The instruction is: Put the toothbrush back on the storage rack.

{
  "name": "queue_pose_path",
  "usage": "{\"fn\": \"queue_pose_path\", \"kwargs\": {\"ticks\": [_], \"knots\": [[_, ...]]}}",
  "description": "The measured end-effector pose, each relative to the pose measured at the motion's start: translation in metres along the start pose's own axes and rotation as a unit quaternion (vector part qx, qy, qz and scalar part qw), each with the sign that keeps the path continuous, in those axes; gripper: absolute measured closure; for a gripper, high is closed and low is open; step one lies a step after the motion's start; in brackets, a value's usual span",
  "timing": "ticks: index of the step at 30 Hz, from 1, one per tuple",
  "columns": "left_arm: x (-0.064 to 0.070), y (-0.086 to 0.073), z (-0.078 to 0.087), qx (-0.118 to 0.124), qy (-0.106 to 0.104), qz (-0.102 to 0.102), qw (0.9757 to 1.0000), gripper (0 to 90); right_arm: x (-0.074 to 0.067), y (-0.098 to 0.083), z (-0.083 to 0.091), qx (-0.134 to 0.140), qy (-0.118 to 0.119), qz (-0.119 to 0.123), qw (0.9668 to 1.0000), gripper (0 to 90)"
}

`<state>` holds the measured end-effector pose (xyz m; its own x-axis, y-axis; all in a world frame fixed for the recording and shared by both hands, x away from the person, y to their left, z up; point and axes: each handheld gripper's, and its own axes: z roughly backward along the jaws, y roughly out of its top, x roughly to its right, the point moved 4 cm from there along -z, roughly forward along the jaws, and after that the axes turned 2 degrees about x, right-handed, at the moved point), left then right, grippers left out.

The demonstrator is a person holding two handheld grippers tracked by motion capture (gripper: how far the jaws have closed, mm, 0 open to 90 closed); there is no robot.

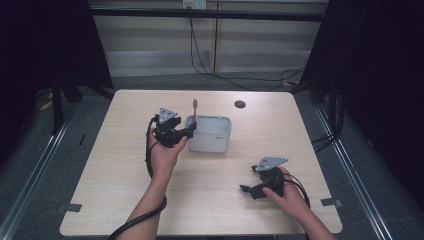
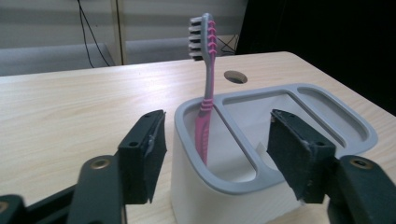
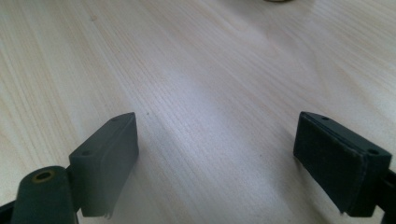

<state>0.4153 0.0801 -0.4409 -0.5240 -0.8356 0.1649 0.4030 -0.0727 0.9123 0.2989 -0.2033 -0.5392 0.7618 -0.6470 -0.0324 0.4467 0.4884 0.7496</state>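
A pink toothbrush [image 2: 206, 100] stands upright in the grey holder's [image 2: 243, 184] left compartment, apparently placed; the left gripper [image 2: 215, 156] sits spread beside it; the right gripper [image 3: 236, 161] rests spread over the bare table [image 3: 196, 70].

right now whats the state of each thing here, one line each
toothbrush: upright, bristles up, handle in the holder's near-left compartment, not gripped
holder: upright on the table, its other compartments look empty
left gripper: open, jaws either side of the holder's near corner
right gripper: open, holding nothing, low over bare table
table: level, light wood
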Motion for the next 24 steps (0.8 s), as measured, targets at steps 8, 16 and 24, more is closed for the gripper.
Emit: {"fn": "queue_pose_path", "kwargs": {"ticks": [8, 16, 24], "knots": [[0.001, 0.0, 0.004, -0.004, -0.018, -0.006, 0.9998, 29.6, 0.0, 0.0, 0.0, 0.0, 0.0, 0.0, 1.0, 13.4], [-0.002, 0.0, 0.011, -0.006, -0.036, -0.011, 0.9993, 25.8, 0.0, 0.0, 0.0, 0.0, 0.0, 0.0, 1.0, 13.4], [-0.009, -0.003, 0.019, -0.005, -0.048, -0.015, 0.9987, 22.2, 0.0, 0.0, 0.0, 0.0, 0.0, 0.0, 1.0, 13.4]]}}
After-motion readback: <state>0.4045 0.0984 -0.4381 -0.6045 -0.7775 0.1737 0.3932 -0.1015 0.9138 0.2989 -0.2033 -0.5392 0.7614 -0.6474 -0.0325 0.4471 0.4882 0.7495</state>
